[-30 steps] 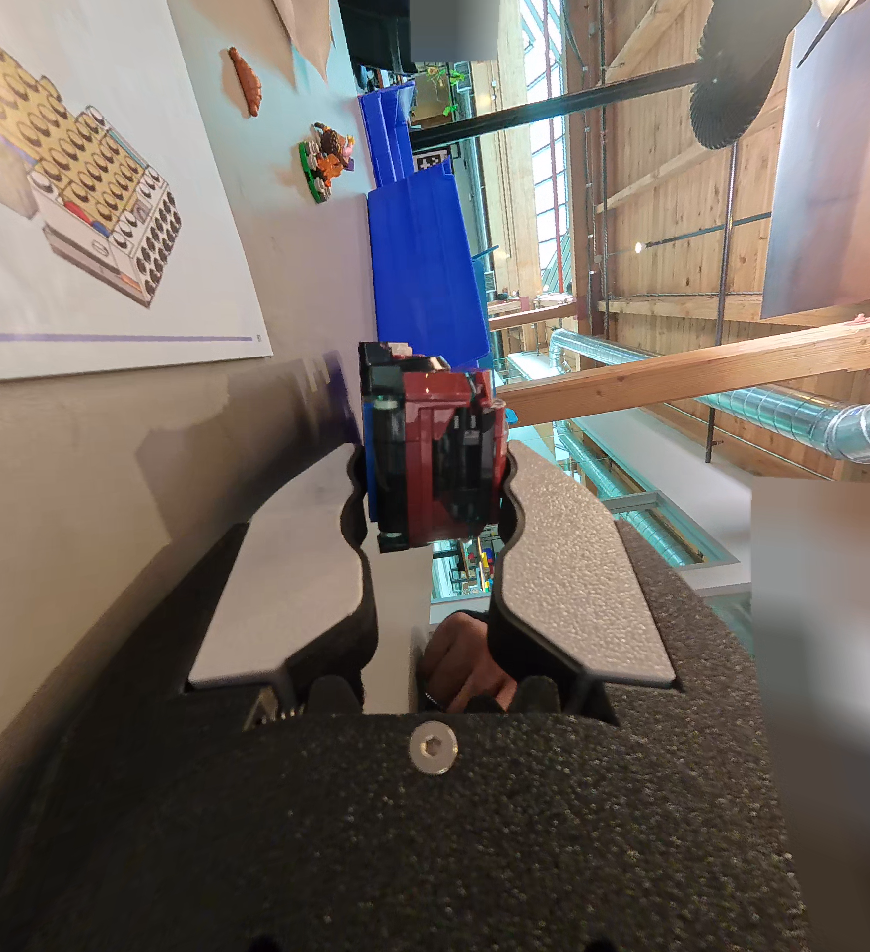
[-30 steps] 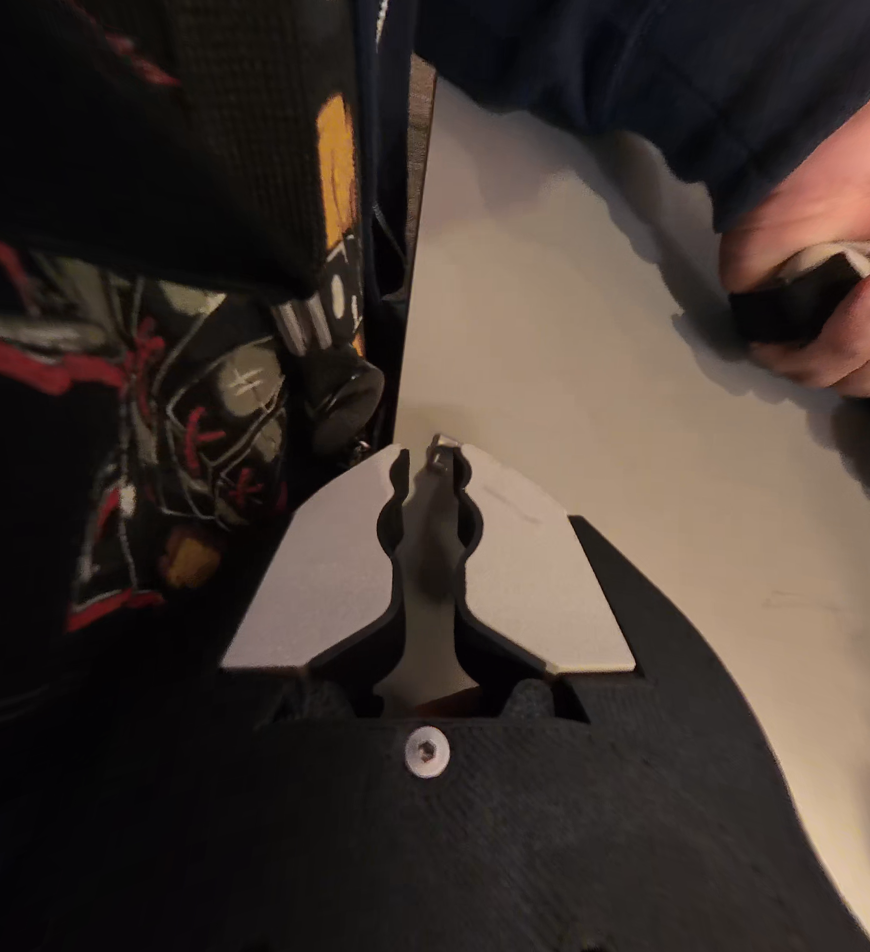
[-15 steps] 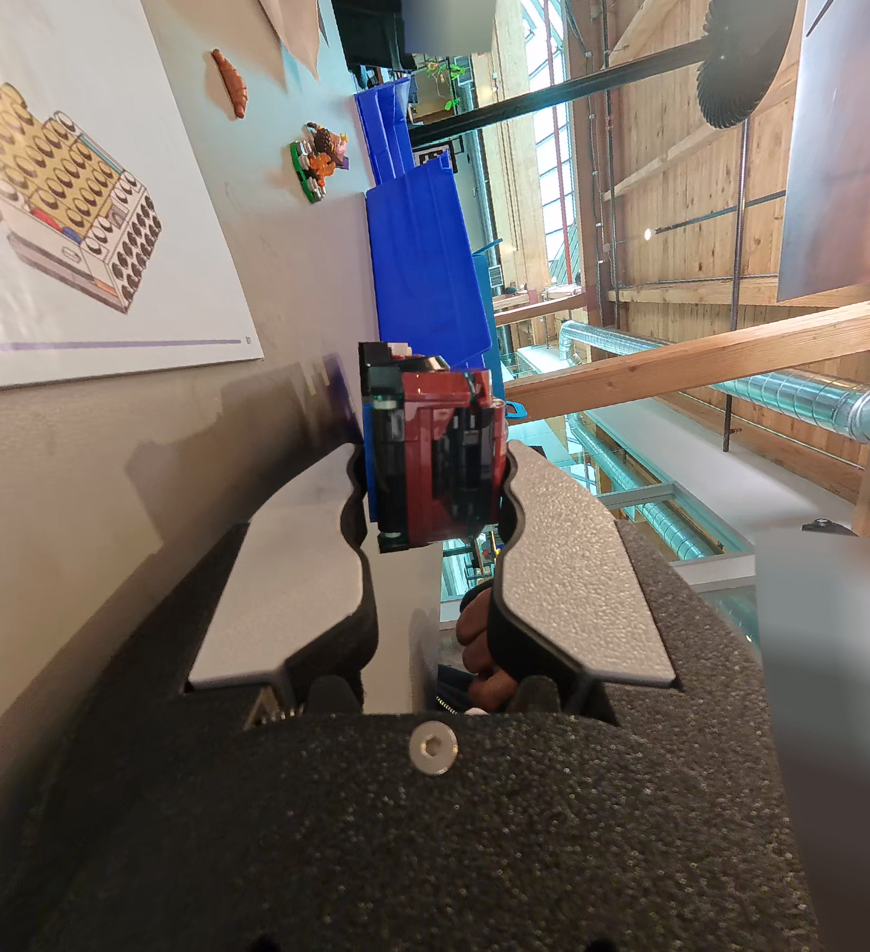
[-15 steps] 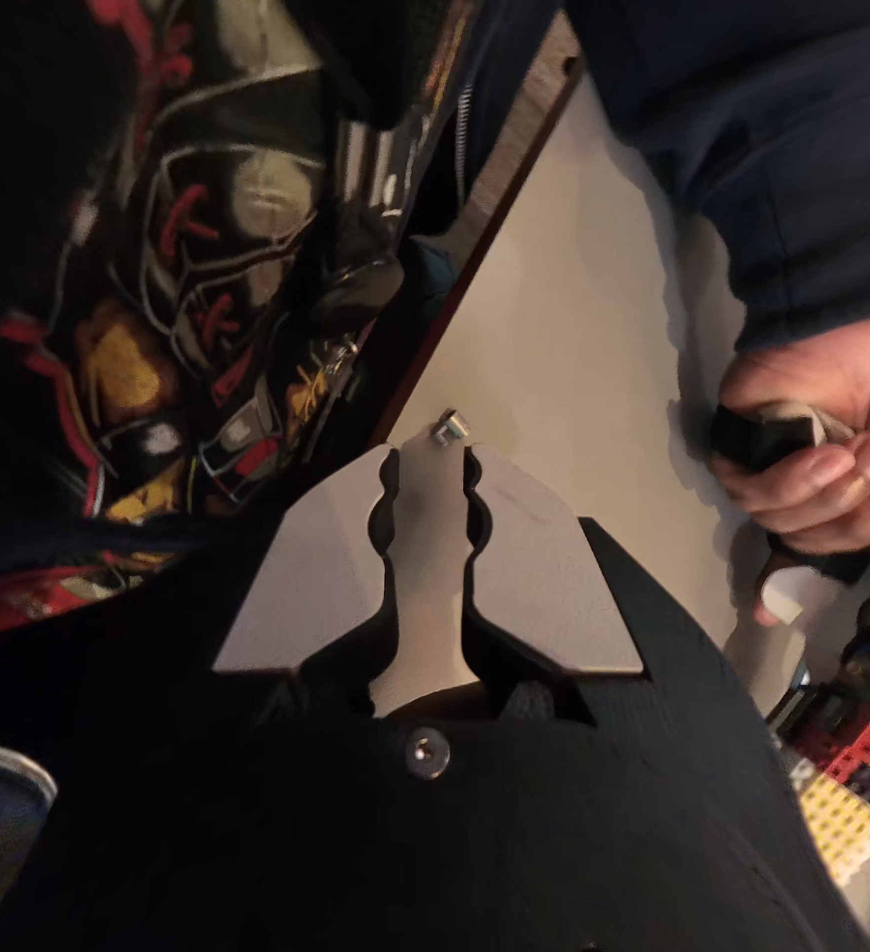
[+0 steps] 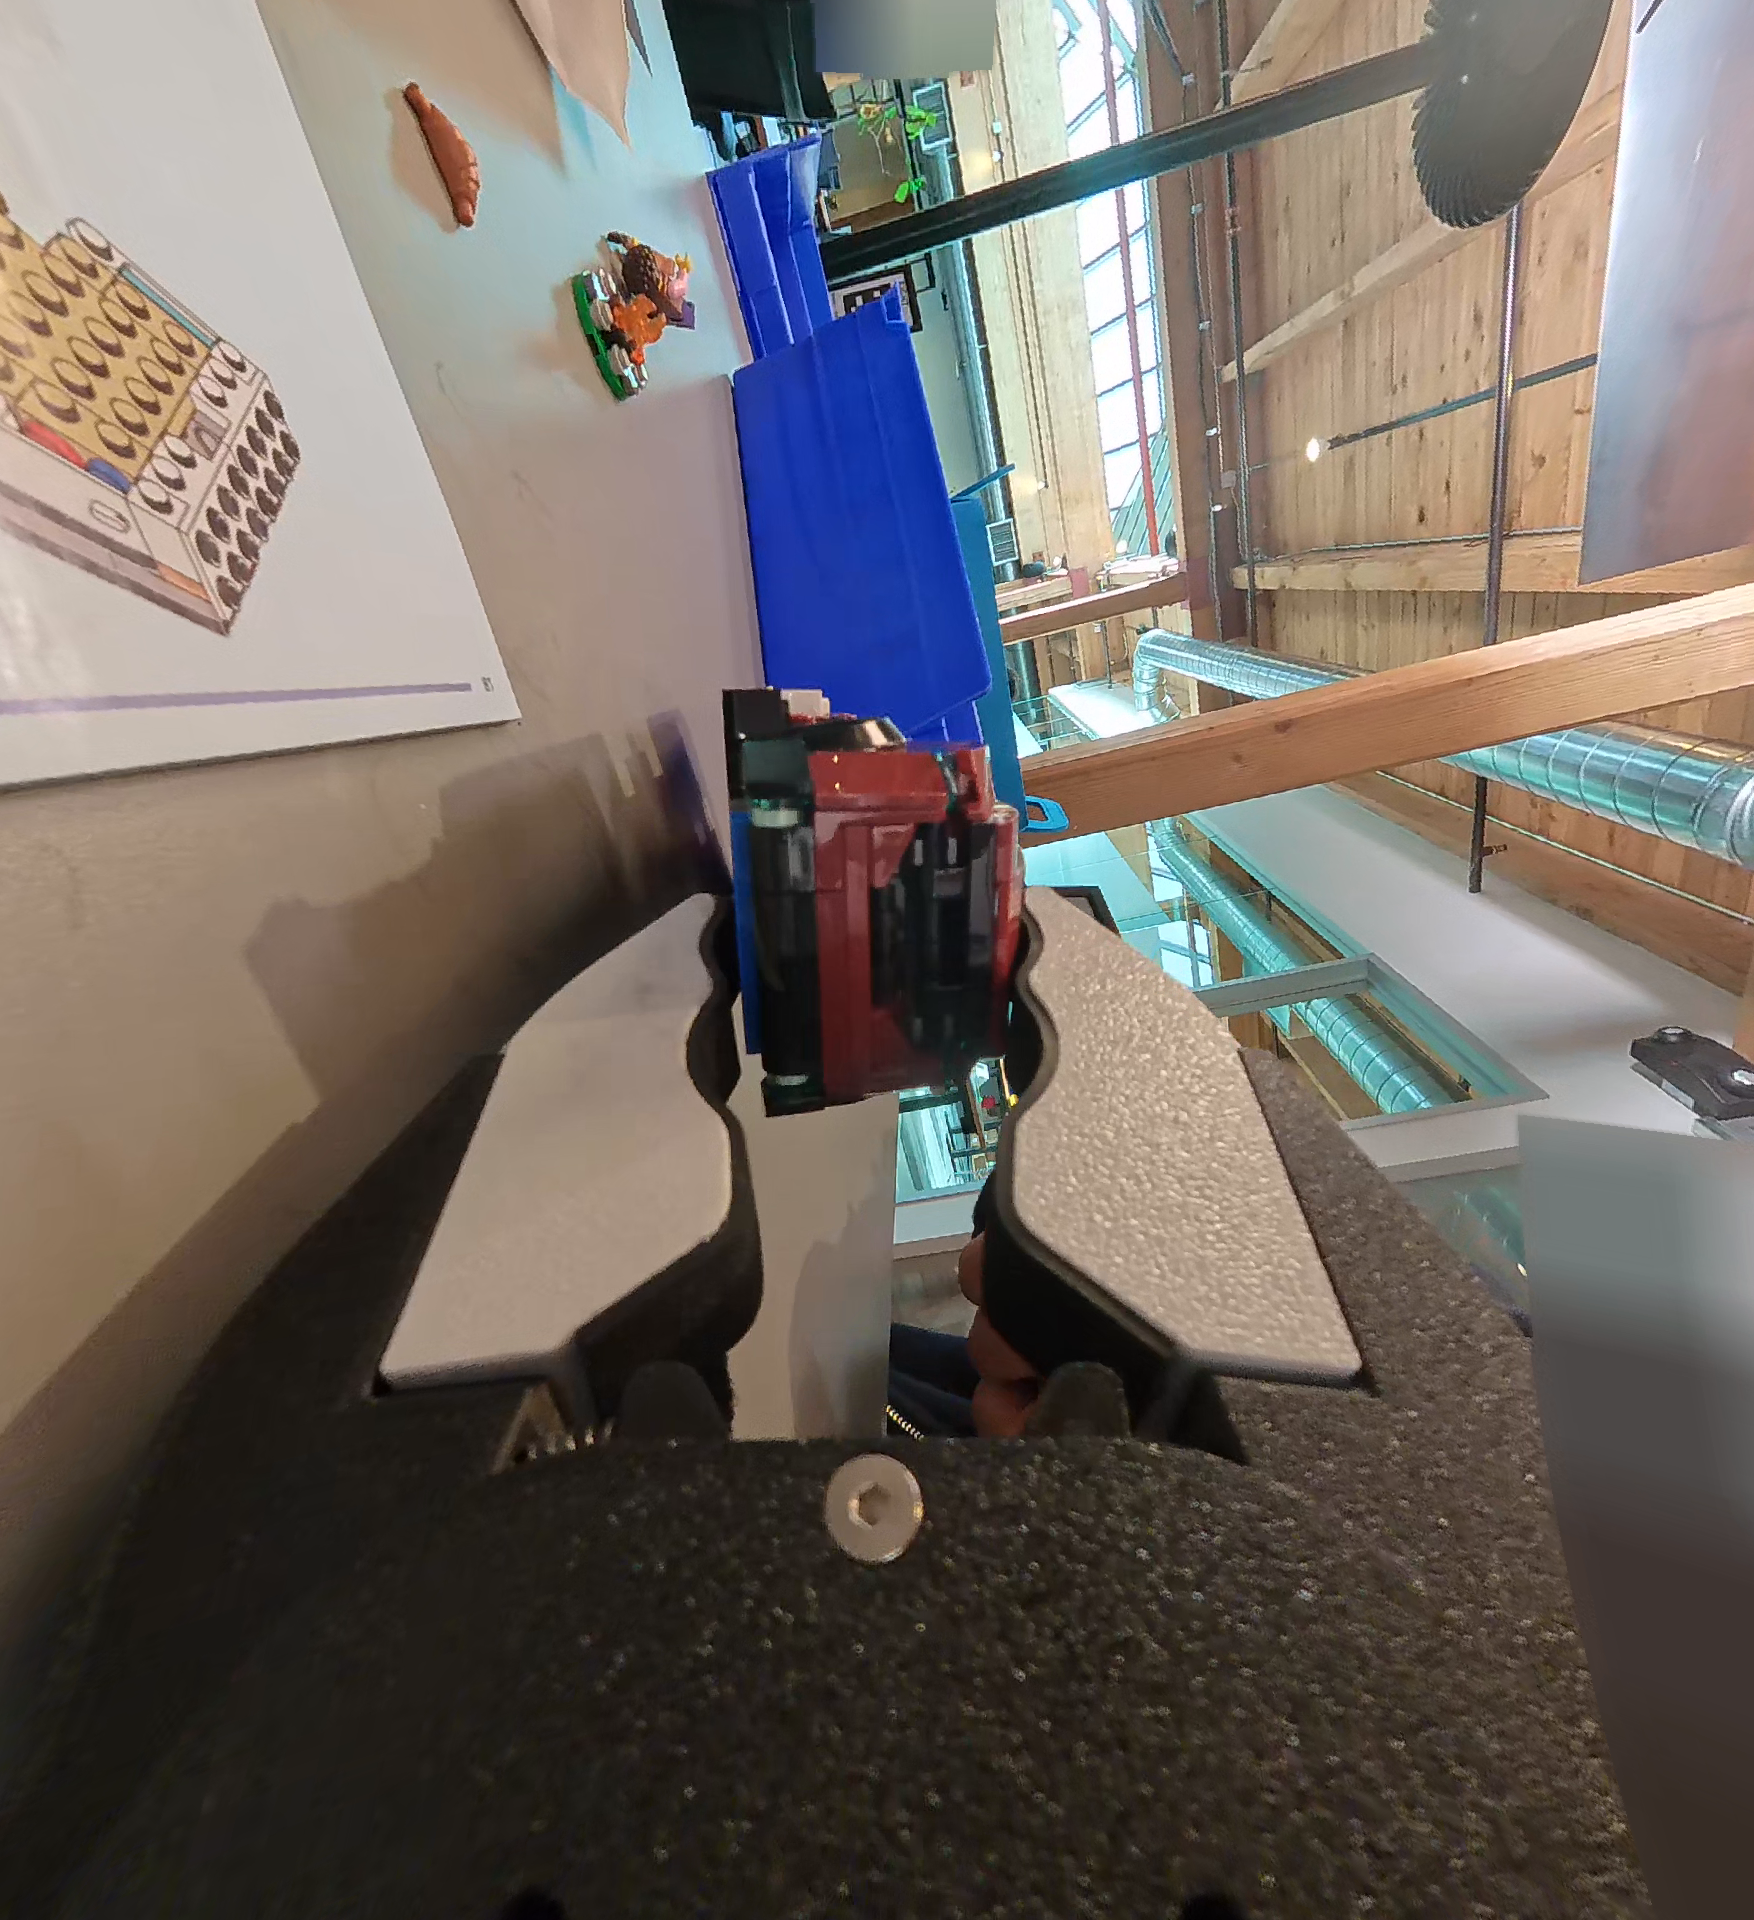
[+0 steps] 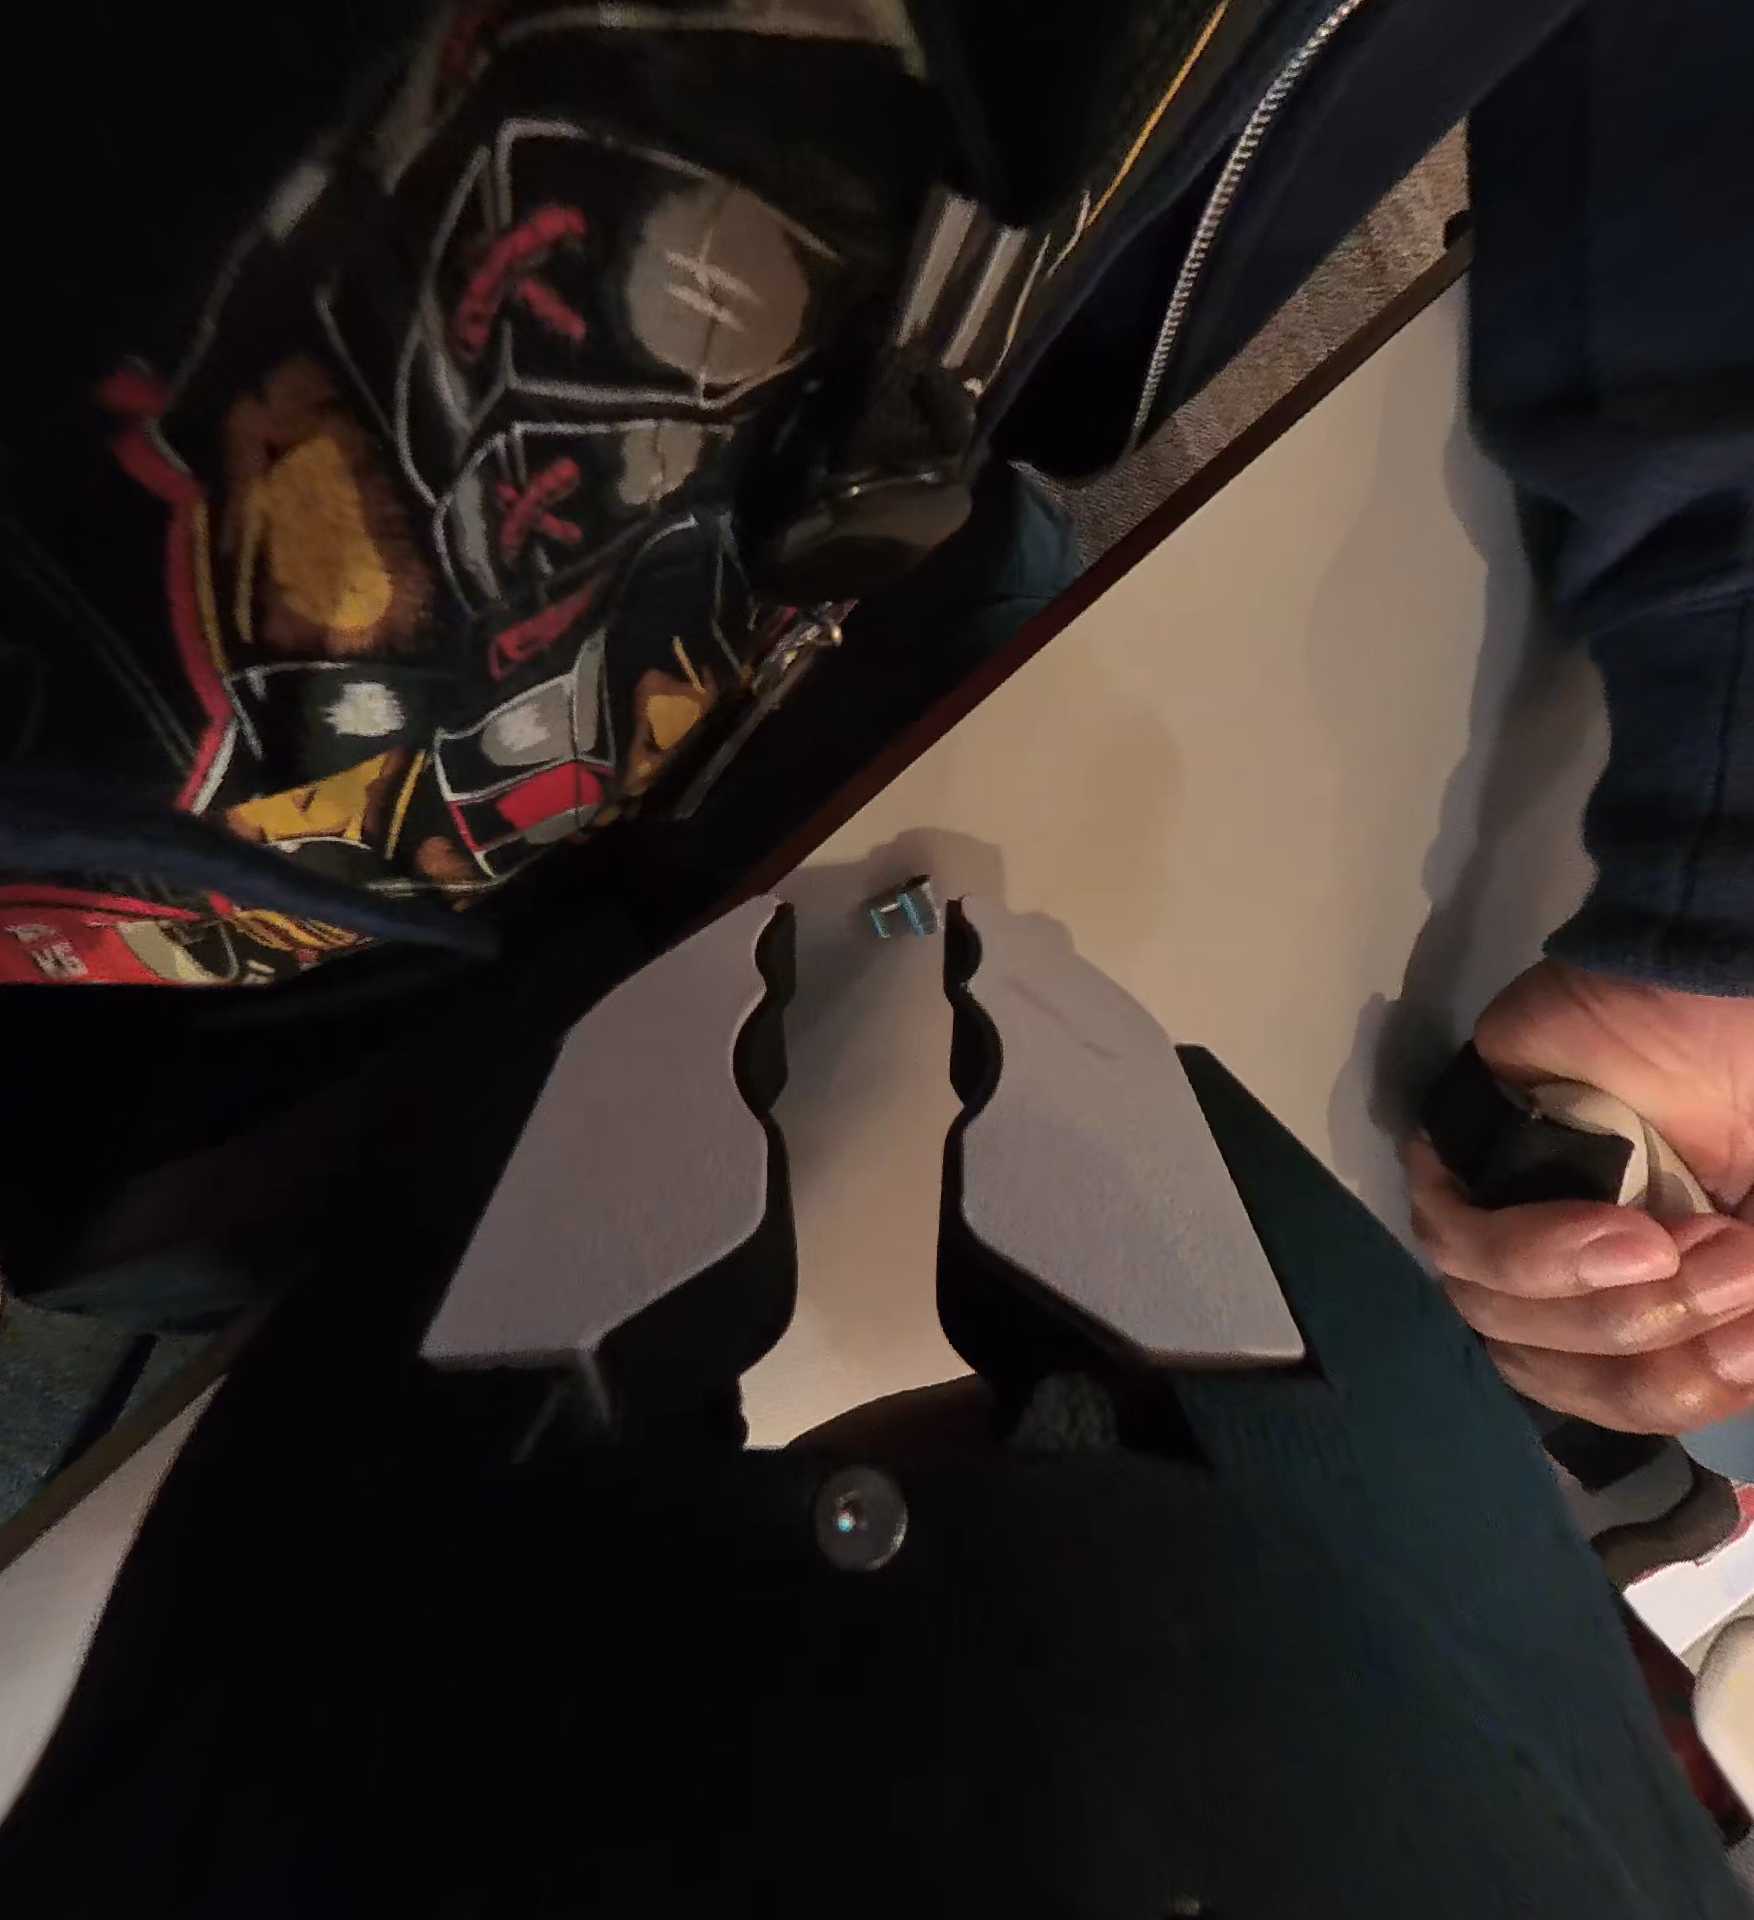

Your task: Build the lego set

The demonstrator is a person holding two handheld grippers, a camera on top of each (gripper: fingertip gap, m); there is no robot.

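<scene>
Widened since the earlier frame, the right gripper's (image 6: 868, 920) jaws are standing open around a small blue piece (image 6: 902, 916) lying unheld on the worktop (image 6: 1216, 727). At frame centre, a red-and-black brick model (image 5: 878, 914) is being clamped by the left gripper (image 5: 871, 935), unchanged.

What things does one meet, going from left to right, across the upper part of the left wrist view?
White printed sheet with a brick drawing → small brown curved piece → small green-based toy-brick figure → blue plastic bin → silver ventilation duct.
</scene>
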